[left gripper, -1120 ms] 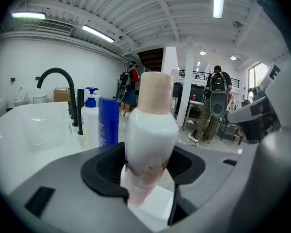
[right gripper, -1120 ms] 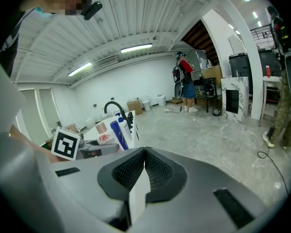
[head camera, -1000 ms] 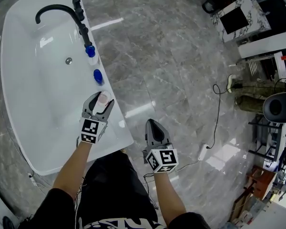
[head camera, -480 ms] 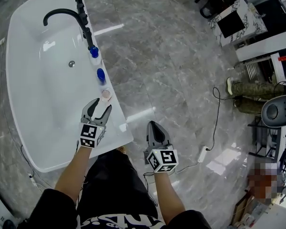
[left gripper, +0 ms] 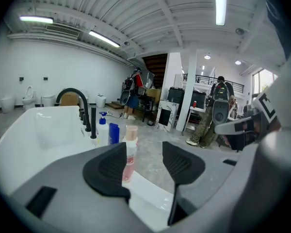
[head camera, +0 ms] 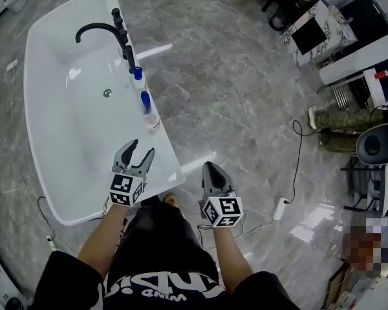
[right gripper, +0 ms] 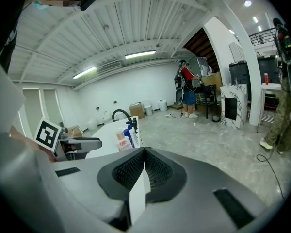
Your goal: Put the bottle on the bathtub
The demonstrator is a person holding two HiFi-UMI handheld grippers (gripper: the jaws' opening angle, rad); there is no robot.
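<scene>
A pink bottle with a pale cap stands upright on the rim of the white bathtub, beside a blue bottle and a white pump bottle with a blue top. My left gripper hovers open and empty over the rim, a short way back from the pink bottle. In the left gripper view the pink bottle shows beyond the spread jaws of the left gripper, apart from them. My right gripper is shut with nothing in it, over the floor beside the tub; its closed jaws fill the right gripper view.
A black faucet arches over the tub's far end. On the grey marble floor lie a power strip and a black cable. Desks, shelves and a person in camouflage trousers stand at the right.
My left gripper has drawn back from the pink bottle, which stays standing on the tub rim. The right gripper has stayed shut in about the same place.
</scene>
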